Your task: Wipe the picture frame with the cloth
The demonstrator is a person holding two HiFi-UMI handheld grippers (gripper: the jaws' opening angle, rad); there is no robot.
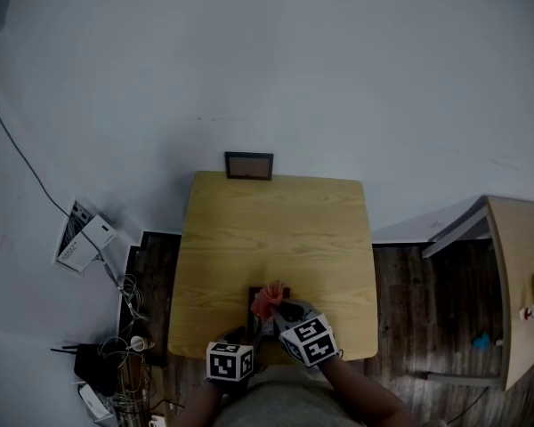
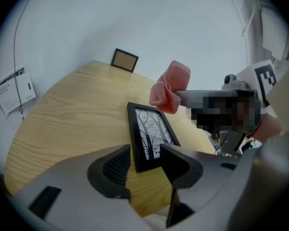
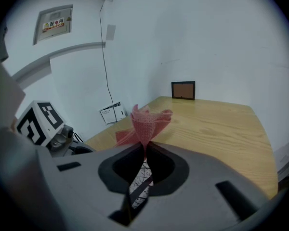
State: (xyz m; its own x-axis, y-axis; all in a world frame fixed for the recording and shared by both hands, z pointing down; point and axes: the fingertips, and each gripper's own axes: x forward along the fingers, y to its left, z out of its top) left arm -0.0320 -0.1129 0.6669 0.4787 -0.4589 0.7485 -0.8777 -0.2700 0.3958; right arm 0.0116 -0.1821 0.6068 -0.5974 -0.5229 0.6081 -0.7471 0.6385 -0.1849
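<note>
A black picture frame point(image 2: 148, 134) with a tree print lies flat near the front edge of the wooden table point(image 1: 276, 229). My left gripper point(image 2: 145, 160) is open, and the frame's near end sits between its jaws without being pressed. My right gripper point(image 3: 145, 150) is shut on a pink cloth point(image 3: 147, 121), which stands up bunched out of its jaws. In the left gripper view the pink cloth point(image 2: 171, 86) hangs just above the frame's far end. In the head view both grippers meet at the table's front, with the cloth point(image 1: 267, 299) over the frame.
A second small brown frame point(image 1: 249, 165) leans against the white wall at the table's far edge. Cables and a router point(image 1: 107, 372) lie on the floor to the left. Another wooden table point(image 1: 516, 292) stands at the right.
</note>
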